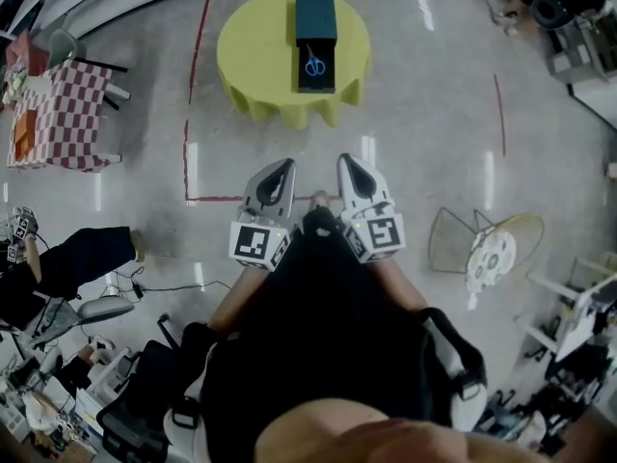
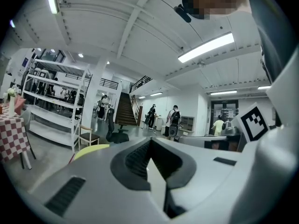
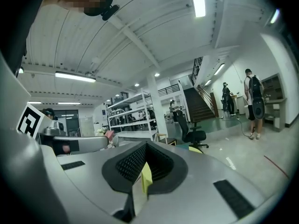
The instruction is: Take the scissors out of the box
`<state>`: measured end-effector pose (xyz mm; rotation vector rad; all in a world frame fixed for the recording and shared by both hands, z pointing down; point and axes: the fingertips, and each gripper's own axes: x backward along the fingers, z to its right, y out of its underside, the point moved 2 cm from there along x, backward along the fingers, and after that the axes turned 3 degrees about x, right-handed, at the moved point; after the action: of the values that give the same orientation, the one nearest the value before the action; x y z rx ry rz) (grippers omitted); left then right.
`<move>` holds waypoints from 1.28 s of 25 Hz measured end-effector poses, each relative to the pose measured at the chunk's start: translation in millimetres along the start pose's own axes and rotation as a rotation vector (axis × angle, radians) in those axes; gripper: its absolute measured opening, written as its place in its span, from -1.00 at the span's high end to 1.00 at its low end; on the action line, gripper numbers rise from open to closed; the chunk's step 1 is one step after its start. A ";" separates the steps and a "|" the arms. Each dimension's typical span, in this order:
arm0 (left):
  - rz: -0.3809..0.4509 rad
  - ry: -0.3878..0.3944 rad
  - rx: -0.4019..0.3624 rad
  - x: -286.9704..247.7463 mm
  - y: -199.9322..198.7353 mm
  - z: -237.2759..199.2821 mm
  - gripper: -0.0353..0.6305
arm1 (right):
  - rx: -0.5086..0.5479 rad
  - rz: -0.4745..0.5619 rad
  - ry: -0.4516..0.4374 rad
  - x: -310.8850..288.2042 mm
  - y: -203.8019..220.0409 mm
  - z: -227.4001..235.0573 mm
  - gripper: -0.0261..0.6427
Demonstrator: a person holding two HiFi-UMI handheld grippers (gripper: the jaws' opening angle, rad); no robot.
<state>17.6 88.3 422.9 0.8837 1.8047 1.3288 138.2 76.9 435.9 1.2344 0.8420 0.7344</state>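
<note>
Jaws fully closed, empty: left gripper (image 1: pixel 282 166), right gripper (image 1: pixel 349 160). Well apart, blue scissors (image 1: pixel 315 65) in box (image 1: pixel 315 22), centre of tabletop (image 1: pixel 253 46).

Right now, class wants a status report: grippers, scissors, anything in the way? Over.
Left gripper and right gripper shut, empty, near the body. Scissors lie in the open box on the yellow table, far ahead. Only floor between.

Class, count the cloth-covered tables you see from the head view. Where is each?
2. The round yellow table stands top centre, bearing the box; the checkered table is at the left edge. More may be hidden.
</note>
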 end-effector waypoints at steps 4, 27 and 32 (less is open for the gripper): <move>-0.009 -0.023 0.001 -24.7 -4.2 -4.3 0.90 | -0.006 -0.011 -0.009 -22.4 -3.4 24.0 0.93; -0.023 0.045 0.041 -191.7 -46.2 -144.5 0.90 | -0.033 -0.161 0.080 -223.3 22.3 95.2 0.93; -0.042 0.062 0.060 -224.3 -47.7 -177.3 0.90 | -0.023 -0.227 0.102 -268.4 47.4 110.8 0.93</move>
<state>-24.9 -197.3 447.9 0.8397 1.9093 1.2951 96.1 -197.0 534.8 1.0670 1.0360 0.6252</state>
